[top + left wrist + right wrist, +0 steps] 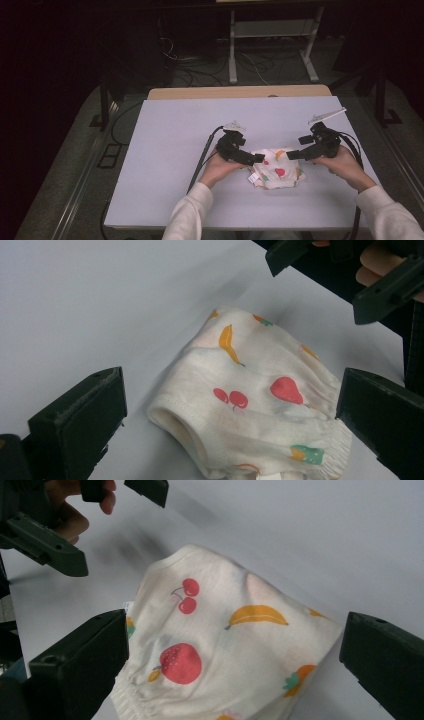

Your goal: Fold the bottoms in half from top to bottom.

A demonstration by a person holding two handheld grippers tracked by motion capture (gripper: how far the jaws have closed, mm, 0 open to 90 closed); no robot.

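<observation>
Fruit-print shorts [276,168] lay bunched on the desk [170,140] between the left gripper [256,158] and right gripper [294,155]. Both grippers' jaws stood apart, gripping nothing; any folding or lifting seemingly remained undone.

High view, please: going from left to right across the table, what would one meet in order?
Left hand → left gripper → fruit-print cloth → right gripper → right hand.

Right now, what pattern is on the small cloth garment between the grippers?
The garment is white with a fruit print: cherries, bananas, red strawberries. The right gripper view shows it best.
</observation>
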